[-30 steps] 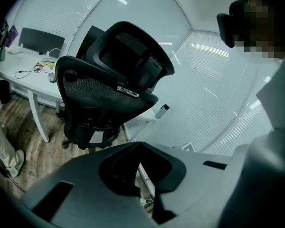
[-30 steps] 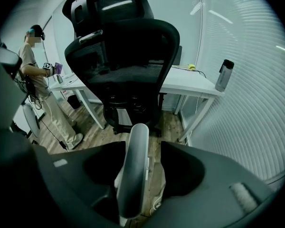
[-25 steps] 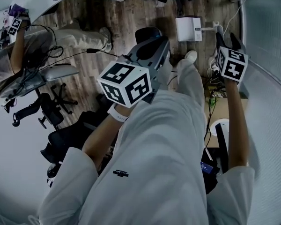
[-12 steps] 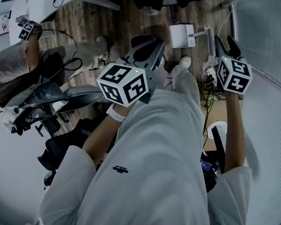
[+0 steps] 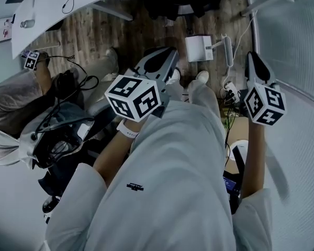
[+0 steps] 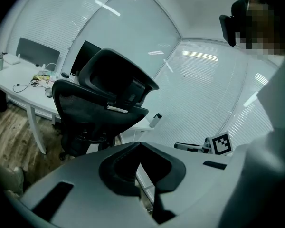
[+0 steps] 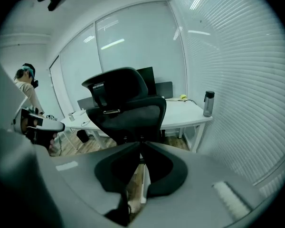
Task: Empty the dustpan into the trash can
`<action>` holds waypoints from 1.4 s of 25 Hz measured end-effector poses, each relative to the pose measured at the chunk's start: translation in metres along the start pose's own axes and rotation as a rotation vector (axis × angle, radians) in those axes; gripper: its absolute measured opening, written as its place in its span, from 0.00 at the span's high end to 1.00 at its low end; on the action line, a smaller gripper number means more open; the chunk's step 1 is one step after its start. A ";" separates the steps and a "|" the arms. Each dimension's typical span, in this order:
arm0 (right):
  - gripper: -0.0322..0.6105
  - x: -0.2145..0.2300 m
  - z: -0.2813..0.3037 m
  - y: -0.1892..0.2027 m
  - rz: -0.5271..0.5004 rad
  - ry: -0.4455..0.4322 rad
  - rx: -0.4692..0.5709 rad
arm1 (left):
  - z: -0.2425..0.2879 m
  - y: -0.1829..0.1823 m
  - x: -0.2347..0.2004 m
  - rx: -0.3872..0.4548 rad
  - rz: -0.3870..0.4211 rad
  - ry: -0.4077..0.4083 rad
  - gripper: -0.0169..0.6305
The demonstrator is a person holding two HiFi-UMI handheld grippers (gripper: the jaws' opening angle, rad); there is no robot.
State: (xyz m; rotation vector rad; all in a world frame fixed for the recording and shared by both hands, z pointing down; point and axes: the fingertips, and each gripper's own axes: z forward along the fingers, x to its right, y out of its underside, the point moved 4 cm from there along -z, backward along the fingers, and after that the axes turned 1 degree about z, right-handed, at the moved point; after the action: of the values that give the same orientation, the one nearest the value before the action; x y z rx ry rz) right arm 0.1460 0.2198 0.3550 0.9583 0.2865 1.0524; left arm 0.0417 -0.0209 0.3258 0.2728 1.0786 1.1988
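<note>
My left gripper (image 5: 169,51) is held out over the wooden floor in front of the person's white coat, shut with nothing in it; its tips meet in the left gripper view (image 6: 139,144). At the right, my right gripper (image 5: 251,55) is raised, its jaws closing with nothing between them; the tips touch in the right gripper view (image 7: 140,145). A white square bin (image 5: 199,47) stands on the floor ahead, between the two grippers. By the person's right leg lies a white thing with a long black handle (image 5: 239,158), perhaps the dustpan; I cannot tell.
A black office chair (image 6: 104,99) (image 7: 128,108) stands ahead of both grippers. White desks (image 5: 57,4) run along the far side. Cables and a power strip (image 5: 228,88) lie near the bin. Another person (image 5: 21,98) sits at left beside a dark chair (image 5: 63,140). Blinds close the right.
The right gripper has risen and its jaws, spread wide a second ago, have come together. The left gripper rose a little. The head view has tilted toward the desks.
</note>
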 end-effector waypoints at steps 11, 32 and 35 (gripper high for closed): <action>0.93 0.006 -0.052 -0.037 -0.044 0.010 0.150 | -0.012 -0.017 0.020 0.051 0.072 0.002 0.96; 0.93 -0.014 -0.129 -0.058 -0.266 0.060 0.349 | -0.033 -0.052 0.051 0.196 0.169 0.065 0.96; 0.93 -0.024 -0.121 -0.056 -0.268 0.022 0.335 | -0.033 -0.055 0.046 0.206 0.162 0.058 0.96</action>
State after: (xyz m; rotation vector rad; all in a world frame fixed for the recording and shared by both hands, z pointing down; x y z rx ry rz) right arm 0.0929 0.2553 0.2357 1.1707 0.6058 0.7818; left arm 0.0477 -0.0153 0.2470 0.4945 1.2518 1.2464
